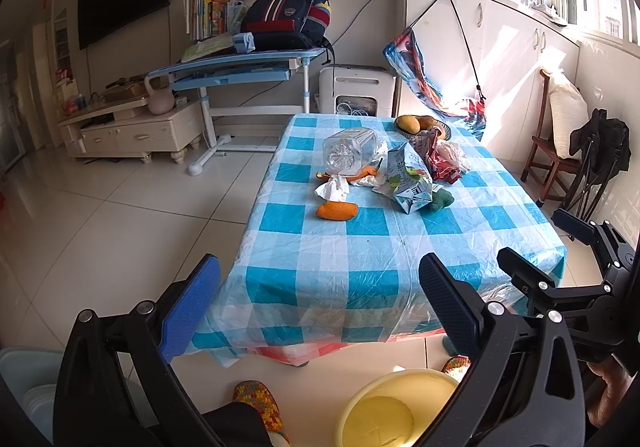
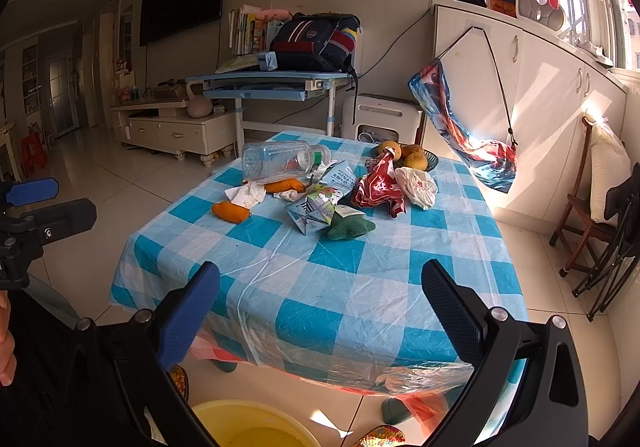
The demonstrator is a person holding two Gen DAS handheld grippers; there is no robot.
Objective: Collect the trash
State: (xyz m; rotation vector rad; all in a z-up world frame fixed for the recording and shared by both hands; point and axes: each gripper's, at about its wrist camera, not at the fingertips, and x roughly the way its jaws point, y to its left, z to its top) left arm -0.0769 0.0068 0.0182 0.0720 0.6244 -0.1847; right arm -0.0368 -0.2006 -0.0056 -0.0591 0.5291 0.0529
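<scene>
Both hand-held grippers [image 1: 320,307] [image 2: 320,311] well short of trash [image 2: 316,207]

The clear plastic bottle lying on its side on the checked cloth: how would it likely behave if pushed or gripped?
The clear plastic bottle looks empty, so it is probably light. Lying on its side, it may roll when nudged, though the peel against it could check that. Its thin-looking wall would likely flex or slip under the tongs.

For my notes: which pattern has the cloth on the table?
Blue and white checks on the tablecloth, clearest in the right wrist view.
</scene>
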